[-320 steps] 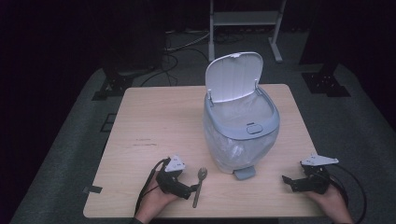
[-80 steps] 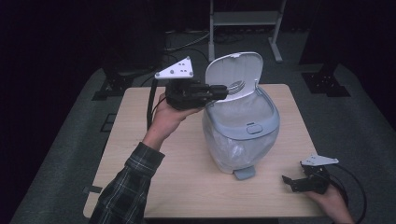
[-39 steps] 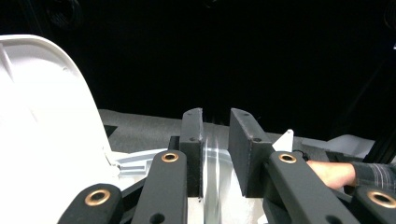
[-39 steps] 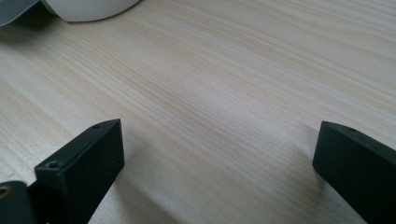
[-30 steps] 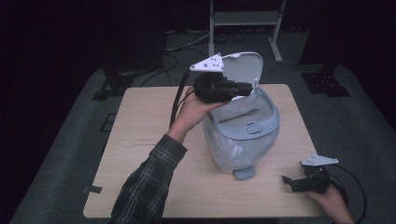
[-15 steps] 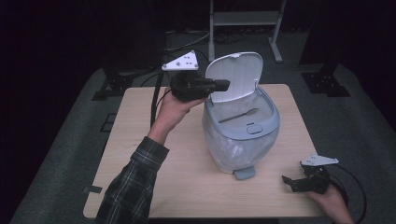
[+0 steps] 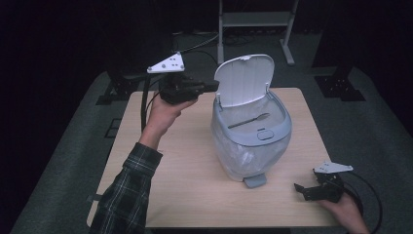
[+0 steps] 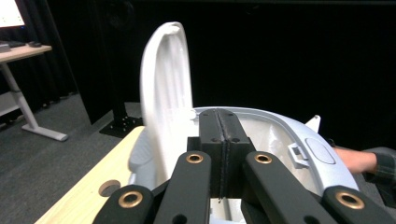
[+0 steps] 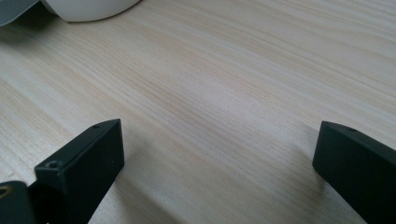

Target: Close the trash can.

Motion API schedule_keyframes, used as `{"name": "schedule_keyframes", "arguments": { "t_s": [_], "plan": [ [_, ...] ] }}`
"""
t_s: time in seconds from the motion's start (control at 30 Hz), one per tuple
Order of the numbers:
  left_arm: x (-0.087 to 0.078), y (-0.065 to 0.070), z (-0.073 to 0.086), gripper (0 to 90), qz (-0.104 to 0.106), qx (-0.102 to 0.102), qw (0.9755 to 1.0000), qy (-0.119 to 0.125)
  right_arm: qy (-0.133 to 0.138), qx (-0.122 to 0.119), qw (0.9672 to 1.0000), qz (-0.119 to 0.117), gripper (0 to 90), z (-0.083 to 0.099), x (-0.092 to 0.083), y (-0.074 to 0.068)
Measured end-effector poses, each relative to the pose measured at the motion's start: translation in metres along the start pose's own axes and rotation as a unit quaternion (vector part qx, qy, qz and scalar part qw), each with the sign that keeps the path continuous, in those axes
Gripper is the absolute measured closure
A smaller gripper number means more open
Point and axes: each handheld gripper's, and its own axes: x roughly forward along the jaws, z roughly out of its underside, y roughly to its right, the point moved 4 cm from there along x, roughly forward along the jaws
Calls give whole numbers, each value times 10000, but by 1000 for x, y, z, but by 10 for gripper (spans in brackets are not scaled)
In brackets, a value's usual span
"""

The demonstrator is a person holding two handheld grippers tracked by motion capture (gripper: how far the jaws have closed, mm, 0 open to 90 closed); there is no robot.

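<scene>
From the high view, a light wooden table (image 7: 195,185) carries a pale grey pedal bin (image 7: 251,141) near its middle, with a clear liner inside and its lid (image 7: 243,80) standing upright at the far side. A spoon (image 7: 249,121) lies inside the bin, across the top of the liner. A small pedal (image 7: 255,181) sticks out at the bin's near foot. The left gripper (image 7: 212,87) is held up in the air just left of the raised lid, its tip pointing toward the lid; a hand (image 7: 163,113) in a plaid sleeve (image 7: 127,195) holds it, and a grey three-cornered plate sits on top. The right gripper (image 7: 304,189) rests on the table near the right front corner, well apart from the bin, with a hand (image 7: 343,212) behind it and a cable curling off to the side.

In the left gripper view, the two black jaws are pressed flat together with nothing between them. Beyond them the bin's rim (image 8: 280,126) curves around, and the lid (image 8: 166,88) stands tall just left of the jaws. A corner of the table (image 8: 88,191) with a round hole shows at lower left.

In the right gripper view, the two jaws stand wide apart, low over the bare wood of the table (image 9: 224,93), holding nothing. The bin's base (image 9: 88,9) shows at the upper left edge.
</scene>
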Motion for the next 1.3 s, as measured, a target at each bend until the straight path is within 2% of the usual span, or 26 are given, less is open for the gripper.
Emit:
{"name": "schedule_keyframes", "arguments": {
  "t_s": [0.23,0.47,0.7,1.1,1.3],
  "plan": [
    [-6,-16,4,899,-184,-112,9997,85,-1,1,10000,-1,9,0,0,0],
    [0,-33,10,899,-314,-182,9993,129,0,2,10000,-2,9,0,0,0],
    [9,-47,7,899,-396,-224,9989,117,-2,3,10000,-2,10,0,0,0],
    [32,-50,-2,899,-301,-165,9993,130,0,5,10000,-2,9,0,0,0],
    [43,-45,-4,899,-131,-136,9998,111,-1,4,10000,-3,10,0,0,0]
  ]
}}
